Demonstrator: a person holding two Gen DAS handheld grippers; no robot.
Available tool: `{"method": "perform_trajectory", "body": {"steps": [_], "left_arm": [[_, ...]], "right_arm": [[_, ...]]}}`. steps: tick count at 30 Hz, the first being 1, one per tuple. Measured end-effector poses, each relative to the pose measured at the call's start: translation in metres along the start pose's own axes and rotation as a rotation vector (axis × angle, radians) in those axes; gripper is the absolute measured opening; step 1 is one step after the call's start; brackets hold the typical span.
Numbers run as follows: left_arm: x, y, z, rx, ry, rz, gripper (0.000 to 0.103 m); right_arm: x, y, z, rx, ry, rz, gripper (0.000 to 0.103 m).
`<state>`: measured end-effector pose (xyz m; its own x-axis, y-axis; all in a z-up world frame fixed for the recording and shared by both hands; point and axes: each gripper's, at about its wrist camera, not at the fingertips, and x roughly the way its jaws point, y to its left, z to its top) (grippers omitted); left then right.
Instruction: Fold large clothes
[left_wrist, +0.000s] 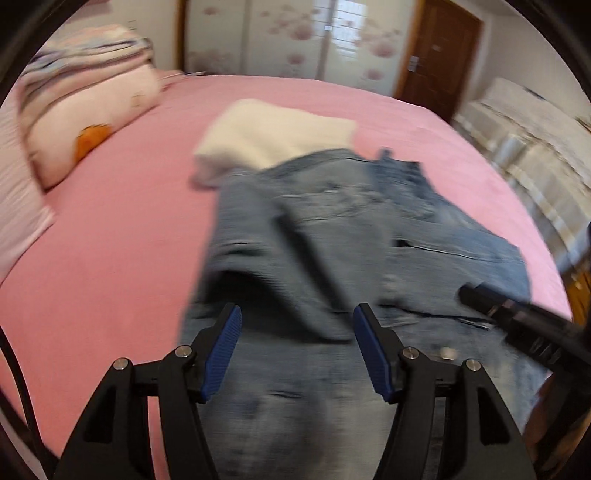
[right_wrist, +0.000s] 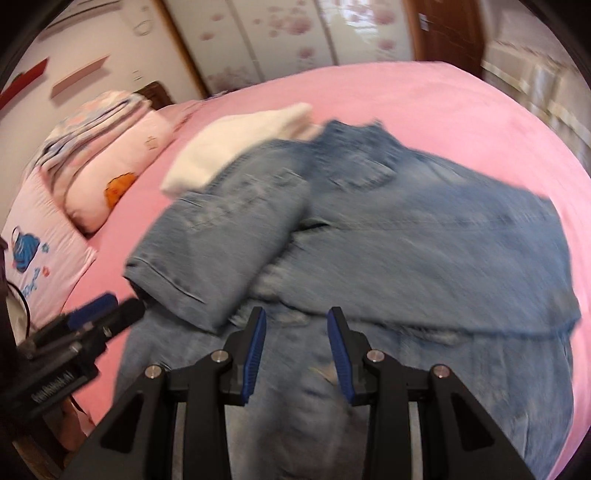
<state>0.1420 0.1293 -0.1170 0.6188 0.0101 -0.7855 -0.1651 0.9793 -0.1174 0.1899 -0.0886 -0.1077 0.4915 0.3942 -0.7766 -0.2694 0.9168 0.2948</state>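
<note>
A large blue denim garment (left_wrist: 332, 229) (right_wrist: 424, 240) lies spread on the pink bed sheet (left_wrist: 110, 240) (right_wrist: 443, 110). One sleeve-like part (right_wrist: 221, 251) is folded across it toward the left. My left gripper (left_wrist: 297, 308) hovers over the garment's near edge, open, with nothing between its blue pads. My right gripper (right_wrist: 297, 312) is also over the near denim, its pads apart and nothing pinched. Each gripper shows in the other's view: the right one (left_wrist: 517, 314) at the right edge, the left one (right_wrist: 92, 317) at the lower left. Both views are motion-blurred.
A folded white garment (left_wrist: 273, 133) (right_wrist: 236, 144) lies on the bed just beyond the denim. Pink pillows and a striped quilt (left_wrist: 85, 122) (right_wrist: 122, 162) are stacked at the left. Wardrobe doors (left_wrist: 314, 37) and a brown door (left_wrist: 439, 55) stand behind the bed.
</note>
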Motion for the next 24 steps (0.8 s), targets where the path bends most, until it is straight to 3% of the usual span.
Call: {"method": "perform_trajectory", "body": {"steps": [3, 5, 7, 12, 19, 21, 22, 24], "left_arm": [[0.008, 0.027, -0.003, -0.040, 0.016, 0.060, 0.062], [0.017, 0.041, -0.006, -0.075, 0.037, 0.084, 0.062], [0.025, 0.053, -0.010, -0.111, 0.058, 0.084, 0.062], [0.047, 0.066, -0.011, -0.133, 0.103, 0.085, 0.062], [0.069, 0.068, -0.005, -0.159, 0.126, 0.054, 0.062], [0.071, 0.068, -0.004, -0.161, 0.133, 0.049, 0.062], [0.072, 0.068, -0.004, -0.164, 0.135, 0.049, 0.062], [0.075, 0.067, -0.002, -0.173, 0.139, 0.038, 0.062]], "right_arm": [[0.011, 0.029, 0.021, -0.081, -0.001, 0.010, 0.037], [0.022, 0.051, 0.035, -0.143, -0.002, 0.000, 0.052], [0.034, 0.071, 0.045, -0.198, -0.003, -0.012, 0.058], [0.082, 0.111, 0.062, -0.278, 0.068, -0.038, 0.058], [0.158, 0.133, 0.062, -0.389, 0.165, -0.267, 0.058], [0.165, 0.130, 0.060, -0.412, 0.171, -0.318, 0.040], [0.162, 0.127, 0.063, -0.407, 0.172, -0.289, 0.008], [0.138, 0.121, 0.075, -0.379, 0.118, -0.253, 0.003]]}}
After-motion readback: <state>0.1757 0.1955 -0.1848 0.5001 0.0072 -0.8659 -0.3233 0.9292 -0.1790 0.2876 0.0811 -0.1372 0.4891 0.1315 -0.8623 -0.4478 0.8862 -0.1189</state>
